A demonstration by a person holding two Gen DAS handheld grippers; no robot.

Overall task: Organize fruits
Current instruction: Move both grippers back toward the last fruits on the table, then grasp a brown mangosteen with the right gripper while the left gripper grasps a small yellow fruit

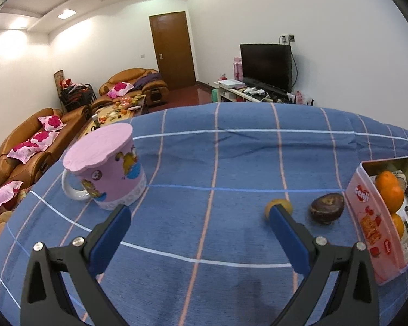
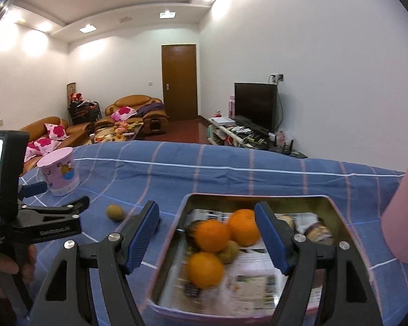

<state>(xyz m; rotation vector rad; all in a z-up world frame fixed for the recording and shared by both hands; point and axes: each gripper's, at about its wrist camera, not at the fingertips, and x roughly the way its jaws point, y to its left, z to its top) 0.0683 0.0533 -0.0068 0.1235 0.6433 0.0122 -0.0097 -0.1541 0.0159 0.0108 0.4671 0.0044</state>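
Note:
A pink biscuit tin (image 1: 367, 217) stands on the blue checked cloth, open, lined with newspaper. It holds three oranges (image 2: 213, 235), a small brownish-green fruit (image 2: 229, 251) and darker fruits at the back right (image 2: 319, 231). A dark purple-brown fruit (image 1: 327, 208) and a small yellow-brown fruit (image 1: 278, 206) lie on the cloth left of the tin. My left gripper (image 1: 201, 214) is open and empty, its right finger just in front of the yellow-brown fruit. My right gripper (image 2: 206, 217) is open and empty above the tin.
A pink lidded mug (image 1: 106, 168) stands on the cloth at the left. A pink object (image 2: 402, 217) fills the right edge of the right wrist view. The table's far edge (image 1: 231, 104) drops to a room with sofas and a television.

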